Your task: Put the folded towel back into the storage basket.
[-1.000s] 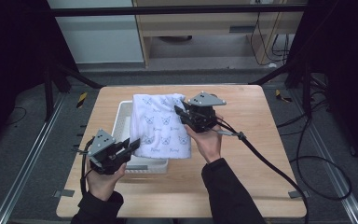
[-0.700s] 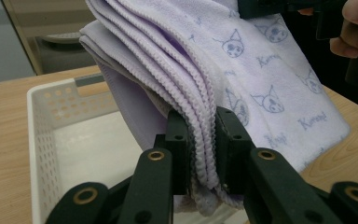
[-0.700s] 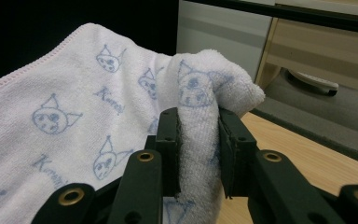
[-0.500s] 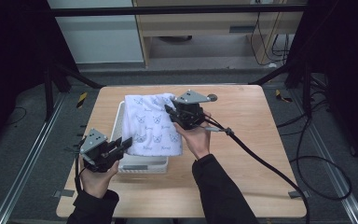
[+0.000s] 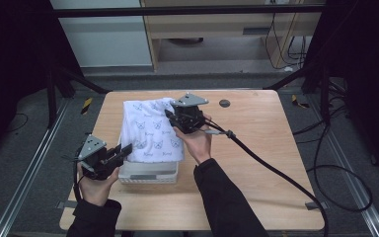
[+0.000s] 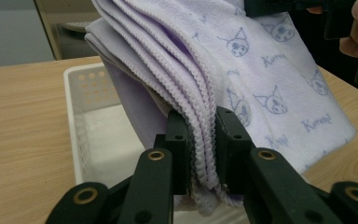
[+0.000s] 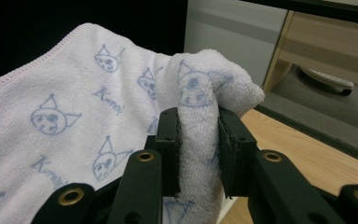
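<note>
High view: my left gripper (image 5: pixel 121 150) has now closed on the towel (image 5: pixel 150 133). My right gripper (image 5: pixel 170 114) still pinches its far corner, lifting it, probably clear of the basket (image 5: pixel 148 174).

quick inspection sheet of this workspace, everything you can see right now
surface: wooden table, bare apart from the items below
job's things: white towel with a cat print held up between both grippers above a white perforated basket; the basket looks empty where its inside can be seen
clutter: small dark round spot on the tabletop near the far edge, cannot tell what it is
grippers: left gripper shut on the towel's folded edges; right gripper shut on a bunched corner
cables: thick black cable trails from the right gripper across the table and off its right side
surroundings: dark floor with loose cables, wooden cabinet behind
</note>
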`<state>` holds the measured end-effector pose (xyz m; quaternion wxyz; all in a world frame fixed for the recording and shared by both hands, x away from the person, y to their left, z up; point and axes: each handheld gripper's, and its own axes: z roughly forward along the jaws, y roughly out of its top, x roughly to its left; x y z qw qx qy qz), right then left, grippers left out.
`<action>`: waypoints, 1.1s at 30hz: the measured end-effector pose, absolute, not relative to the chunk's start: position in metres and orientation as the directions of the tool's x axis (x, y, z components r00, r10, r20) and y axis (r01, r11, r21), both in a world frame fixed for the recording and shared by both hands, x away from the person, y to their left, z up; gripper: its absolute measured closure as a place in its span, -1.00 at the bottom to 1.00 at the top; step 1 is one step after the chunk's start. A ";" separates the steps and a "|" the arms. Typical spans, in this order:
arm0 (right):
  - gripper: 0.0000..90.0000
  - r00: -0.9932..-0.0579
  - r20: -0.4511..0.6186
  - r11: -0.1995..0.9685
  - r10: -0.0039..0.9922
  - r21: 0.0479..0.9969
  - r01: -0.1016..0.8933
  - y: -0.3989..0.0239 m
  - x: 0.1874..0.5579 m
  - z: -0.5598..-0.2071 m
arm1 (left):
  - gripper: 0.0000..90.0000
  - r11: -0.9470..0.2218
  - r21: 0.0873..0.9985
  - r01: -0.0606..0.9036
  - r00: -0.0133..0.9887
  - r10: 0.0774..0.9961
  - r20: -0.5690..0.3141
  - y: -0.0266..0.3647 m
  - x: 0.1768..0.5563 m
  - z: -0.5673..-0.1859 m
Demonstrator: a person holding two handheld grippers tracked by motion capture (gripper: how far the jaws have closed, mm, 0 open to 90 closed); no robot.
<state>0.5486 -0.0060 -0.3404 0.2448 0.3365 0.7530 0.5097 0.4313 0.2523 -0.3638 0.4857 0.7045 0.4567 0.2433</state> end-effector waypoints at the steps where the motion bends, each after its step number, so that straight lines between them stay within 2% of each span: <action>1: 0.60 -0.655 -0.026 0.257 0.755 0.931 0.258 -0.004 0.550 -0.341 | 0.69 -0.103 0.906 0.410 0.458 0.883 -0.107 0.255 0.433 -0.364; 15: 0.60 -0.662 -0.022 0.266 0.749 0.925 0.270 0.015 0.560 -0.348 | 0.69 -0.090 0.898 0.430 0.428 0.897 -0.115 0.270 0.439 -0.370; 33: 0.60 -0.658 -0.022 0.292 0.753 0.906 0.305 0.029 0.572 -0.375 | 0.69 -0.130 0.866 0.482 0.402 0.911 -0.088 0.274 0.451 -0.391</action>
